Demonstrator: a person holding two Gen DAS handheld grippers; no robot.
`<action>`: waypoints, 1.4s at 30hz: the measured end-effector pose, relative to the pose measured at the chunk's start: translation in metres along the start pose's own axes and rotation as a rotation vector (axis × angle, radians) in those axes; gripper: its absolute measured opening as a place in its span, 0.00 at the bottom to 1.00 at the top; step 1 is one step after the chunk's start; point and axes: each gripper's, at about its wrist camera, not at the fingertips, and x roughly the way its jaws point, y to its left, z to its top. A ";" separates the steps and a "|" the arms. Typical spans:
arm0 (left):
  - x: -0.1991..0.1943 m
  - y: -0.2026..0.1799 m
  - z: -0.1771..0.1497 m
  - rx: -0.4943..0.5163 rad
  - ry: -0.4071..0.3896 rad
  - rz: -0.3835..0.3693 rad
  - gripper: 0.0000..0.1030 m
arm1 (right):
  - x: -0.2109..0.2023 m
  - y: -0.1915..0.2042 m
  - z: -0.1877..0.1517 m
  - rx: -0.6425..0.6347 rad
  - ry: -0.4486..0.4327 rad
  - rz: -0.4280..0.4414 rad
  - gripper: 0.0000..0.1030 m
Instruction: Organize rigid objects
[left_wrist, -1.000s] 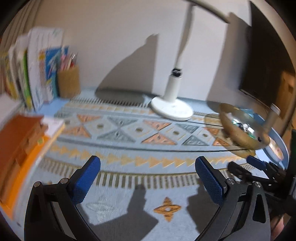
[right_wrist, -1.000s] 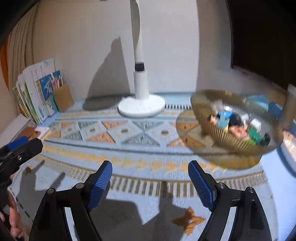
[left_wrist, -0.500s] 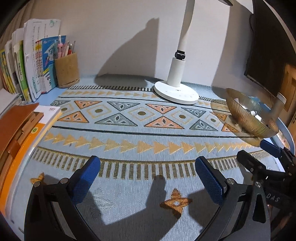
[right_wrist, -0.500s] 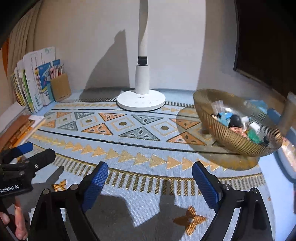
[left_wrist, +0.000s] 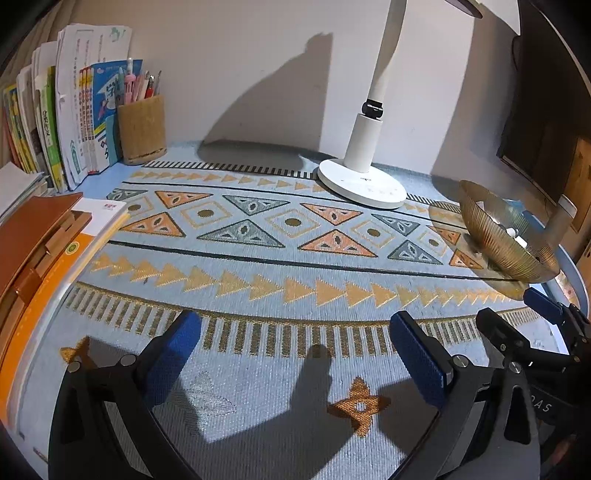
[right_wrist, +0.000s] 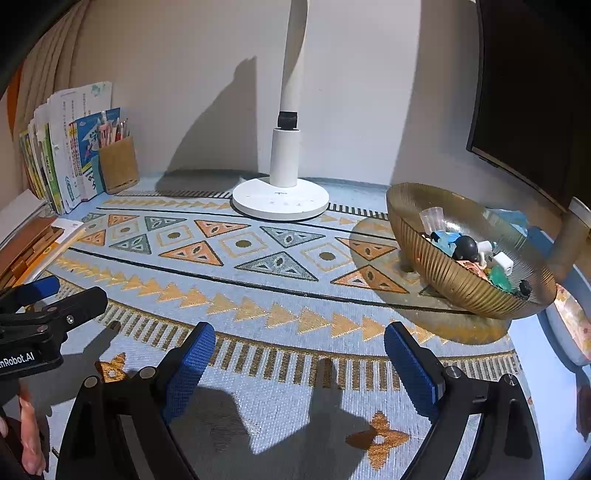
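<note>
- Left wrist view: my left gripper (left_wrist: 293, 349) hangs over the patterned mat (left_wrist: 280, 254) with its blue pads spread wide and nothing between them; only woven cloth shows in the gap.
- Same view: the gold ribbed bowl (left_wrist: 506, 240) sits at the mat's right edge, well apart from these jaws. From this low angle I mostly see its outer wall, so its load is barely visible.
- Same view: the white lamp base (left_wrist: 362, 182) stands at the back against the wall, the pen cup (left_wrist: 141, 129) and upright books (left_wrist: 74, 110) at back left, and a flat stack of notebooks (left_wrist: 40, 243) along the left edge. My guess is they are pushed to the borders to keep the middle free for working.
- Same view: my right gripper (left_wrist: 532, 317) pokes in low at the right, just in front of the bowl.
- Right wrist view: the right gripper (right_wrist: 299, 354) also stands wide apart and empty above the mat.
- Same view: here the bowl (right_wrist: 443, 273) opens toward me, and the small rigid pieces (right_wrist: 469, 251) lie heaped inside it: something blue, something black, white, green. That is where the task's things are, so I judge this hand the better placed to reach them.
- Same view: the left gripper (right_wrist: 37, 299) juts in at the left, a person's fingers (right_wrist: 27, 424) below it.
</note>
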 end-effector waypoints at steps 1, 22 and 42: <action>0.000 0.001 0.000 -0.002 0.001 -0.001 0.99 | 0.000 0.000 0.000 0.000 0.002 -0.007 0.89; 0.006 0.004 0.001 -0.006 0.026 -0.003 0.99 | 0.000 0.004 -0.001 -0.021 0.001 -0.038 0.99; 0.033 0.007 -0.001 -0.029 0.175 0.075 0.99 | 0.027 -0.001 -0.001 0.016 0.145 -0.004 1.00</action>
